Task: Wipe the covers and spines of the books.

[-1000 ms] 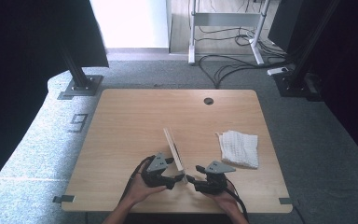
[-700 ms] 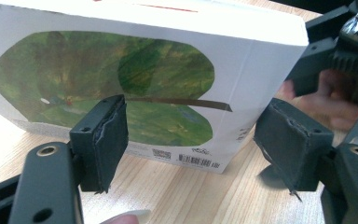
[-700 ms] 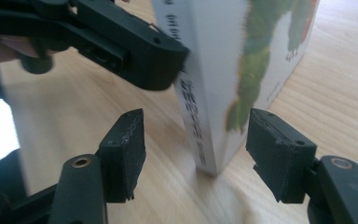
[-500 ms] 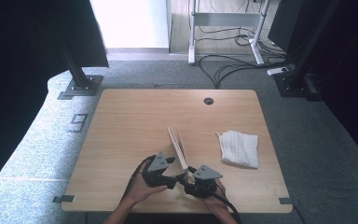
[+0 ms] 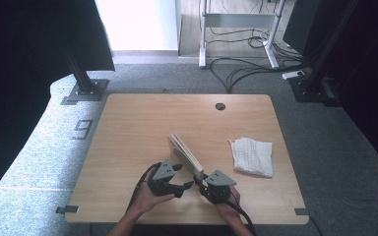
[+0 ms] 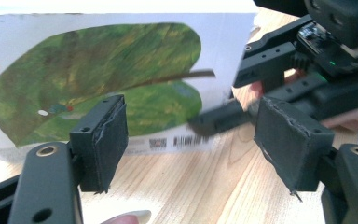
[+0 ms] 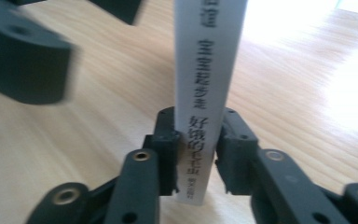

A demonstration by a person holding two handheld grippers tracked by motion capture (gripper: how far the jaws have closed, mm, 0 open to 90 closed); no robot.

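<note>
A thin picture book (image 5: 186, 155) stands on edge on the wooden table (image 5: 142, 128), running away from me. Its white cover with a green leaf (image 6: 98, 70) faces the left gripper view. My right gripper (image 5: 200, 181) has just been closing its jaws, and its pads now press both sides of the white spine (image 7: 209, 70) near the bottom, as the right gripper (image 7: 198, 151) view shows. My left gripper (image 5: 187, 186) sits beside the cover's near end. Nothing lies between the open jaws of the left gripper (image 6: 191, 140). A fingertip shows under them.
A folded white cloth (image 5: 252, 156) lies to the right of the book. A round cable hole (image 5: 220, 106) sits near the table's far edge. The right gripper's body (image 6: 298, 51) is close beside my left jaws. Cables and stand legs are on the floor beyond.
The right gripper slid left to the book's near end and its jaws came together on the spine. The left hand stayed where it was.
</note>
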